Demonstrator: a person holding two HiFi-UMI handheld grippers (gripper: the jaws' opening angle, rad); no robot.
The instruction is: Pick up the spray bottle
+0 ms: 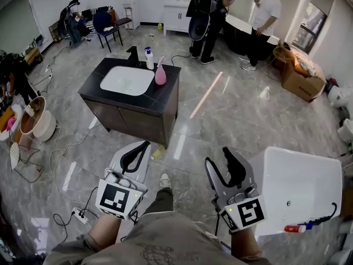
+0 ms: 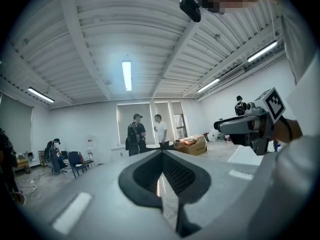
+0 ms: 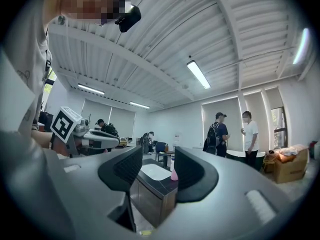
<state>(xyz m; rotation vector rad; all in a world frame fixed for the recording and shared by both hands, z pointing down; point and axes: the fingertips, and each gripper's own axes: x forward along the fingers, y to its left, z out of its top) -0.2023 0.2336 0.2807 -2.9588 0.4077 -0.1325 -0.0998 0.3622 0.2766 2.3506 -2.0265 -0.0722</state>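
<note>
A pink spray bottle [image 1: 160, 73] stands on the right side of a black-topped sink cabinet [image 1: 165, 90], several steps ahead across the floor. A white bottle with a blue top [image 1: 149, 58] stands just behind it. In the right gripper view the pink spray bottle [image 3: 174, 174] shows small between the jaws, far off. My left gripper [image 1: 144, 145] is low in front of me, shut with nothing in it; its tips meet [image 2: 162, 151]. My right gripper [image 1: 217, 156] is beside it, open and empty [image 3: 158, 171]. Both point level toward the cabinet.
A white tub [image 1: 309, 164] sits close at my right. Two people [image 1: 212, 15] stand at the back by a white counter. A cardboard box [image 1: 300, 79] lies far right. Cables [image 1: 66, 164] and a power strip [image 1: 80, 217] trail on the floor at left.
</note>
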